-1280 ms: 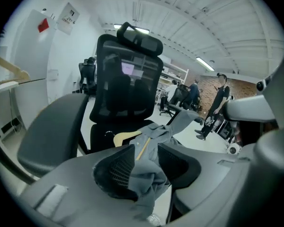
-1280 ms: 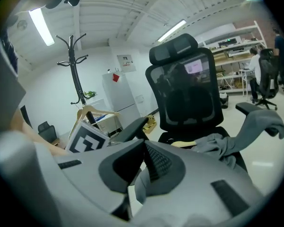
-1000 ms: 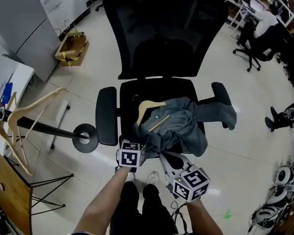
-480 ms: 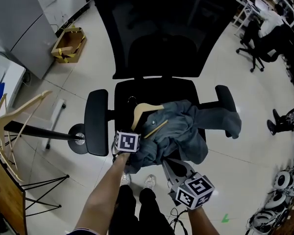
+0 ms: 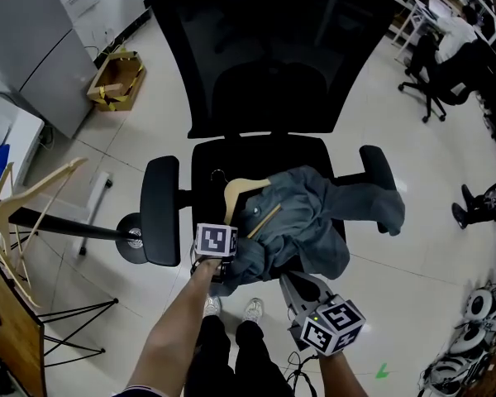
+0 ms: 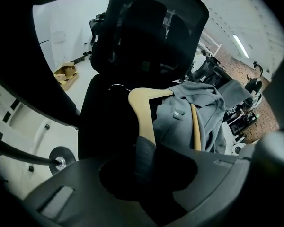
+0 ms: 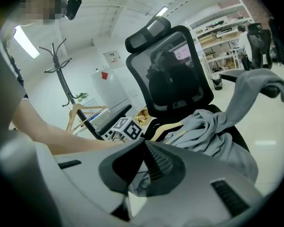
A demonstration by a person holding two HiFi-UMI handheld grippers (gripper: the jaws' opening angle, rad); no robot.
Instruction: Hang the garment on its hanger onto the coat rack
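Note:
A grey garment (image 5: 314, 222) lies crumpled on a pale wooden hanger (image 5: 244, 190) on the seat of a black office chair (image 5: 256, 73). My left gripper (image 5: 225, 253) is at the hanger's near arm. In the left gripper view the hanger (image 6: 142, 112) runs down into my left gripper (image 6: 146, 148), whose jaws are closing on it. My right gripper (image 5: 291, 275) sits at the garment's near hem. In its own view my right gripper (image 7: 146, 148) looks shut, with grey cloth (image 7: 213, 126) just beyond it. The coat rack (image 5: 66, 227) stands to the left, and the right gripper view also shows the coat rack (image 7: 61, 74).
Spare wooden hangers (image 5: 21, 209) hang on the rack. The chair's armrests (image 5: 159, 209) flank the seat. A cardboard box (image 5: 116, 77) and a grey cabinet (image 5: 33, 48) are at the far left. Other office chairs (image 5: 426, 64) stand far right. The person's shoes (image 5: 252, 308) are below.
My left gripper has moved forward onto the hanger's near arm. My right gripper has drawn back slightly toward the person.

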